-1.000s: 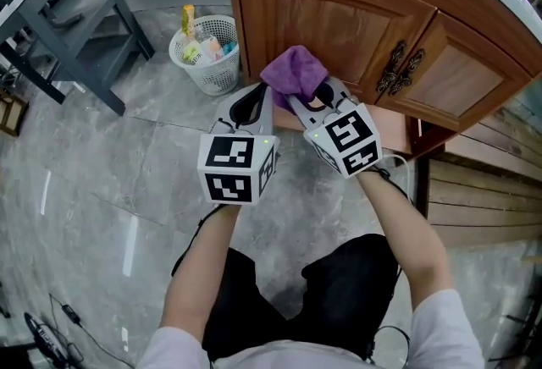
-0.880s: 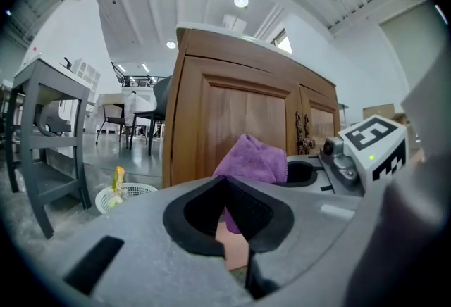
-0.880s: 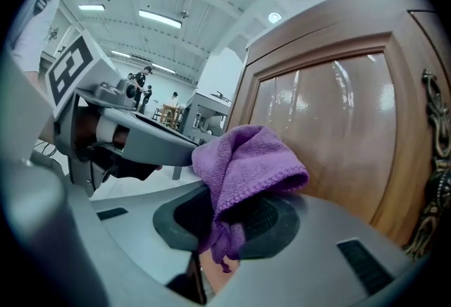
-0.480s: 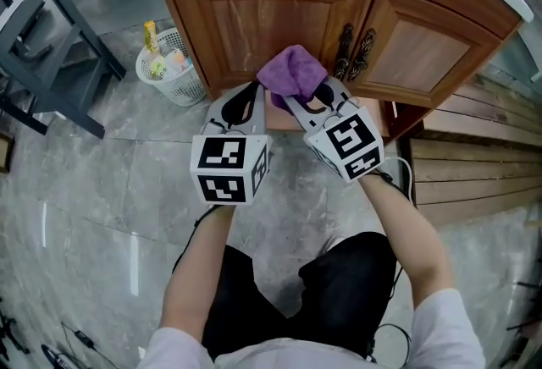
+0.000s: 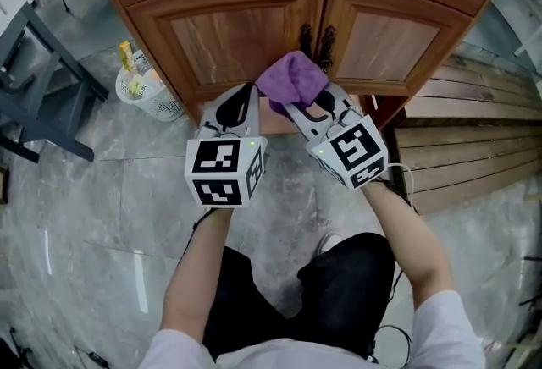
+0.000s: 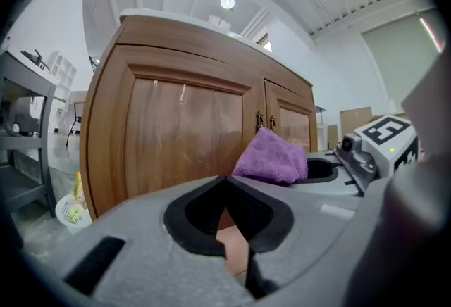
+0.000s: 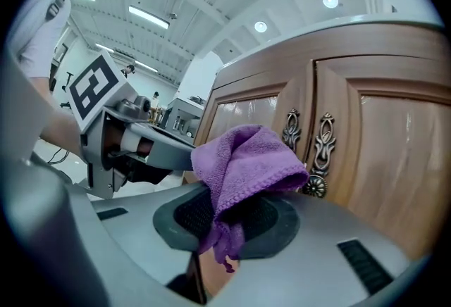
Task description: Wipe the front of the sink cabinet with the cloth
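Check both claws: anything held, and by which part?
The right claw is shut on the purple cloth, pinching a bunched lower edge; the rest of the cloth drapes over the jaws. The left claw is shut with nothing in it.

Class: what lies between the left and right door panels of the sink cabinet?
A pair of ornate metal handles, clearest in the right gripper view, just beyond the purple cloth.

The purple cloth (image 5: 292, 78) is nappy microfibre. The sink cabinet (image 5: 229, 37) is glossy varnished wood with dull metal handles (image 7: 320, 151).
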A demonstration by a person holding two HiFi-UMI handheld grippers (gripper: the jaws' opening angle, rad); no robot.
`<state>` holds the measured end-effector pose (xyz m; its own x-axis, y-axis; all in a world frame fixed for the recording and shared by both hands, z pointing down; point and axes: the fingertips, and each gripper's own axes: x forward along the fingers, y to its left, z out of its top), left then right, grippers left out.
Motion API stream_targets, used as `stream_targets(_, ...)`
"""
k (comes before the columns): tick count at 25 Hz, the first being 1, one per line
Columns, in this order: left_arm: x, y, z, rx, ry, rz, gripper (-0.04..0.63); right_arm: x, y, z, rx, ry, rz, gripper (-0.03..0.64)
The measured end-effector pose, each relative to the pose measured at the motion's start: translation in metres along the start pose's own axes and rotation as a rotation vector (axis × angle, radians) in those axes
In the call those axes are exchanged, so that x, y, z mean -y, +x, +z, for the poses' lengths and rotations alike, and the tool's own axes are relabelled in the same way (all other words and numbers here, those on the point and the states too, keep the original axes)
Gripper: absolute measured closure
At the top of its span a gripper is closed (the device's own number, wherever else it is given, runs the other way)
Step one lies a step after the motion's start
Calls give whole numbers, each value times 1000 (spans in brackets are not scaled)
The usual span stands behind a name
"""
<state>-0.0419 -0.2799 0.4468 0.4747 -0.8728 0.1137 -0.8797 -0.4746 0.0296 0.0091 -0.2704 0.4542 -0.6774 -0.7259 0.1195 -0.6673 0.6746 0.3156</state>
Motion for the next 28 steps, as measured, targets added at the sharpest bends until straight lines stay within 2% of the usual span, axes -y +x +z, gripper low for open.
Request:
stream_targets(5,26,14,8,16,12,-63,591,19,-29,-2,11,5,-36,545)
stream_targets(13,76,35,17,11,42,-178,591,61,-64,-16,-2,46,-152,545)
stream_targets(28,170,78,19,-12,72,-353,591,139,-132,-56,-92,86,-373,545)
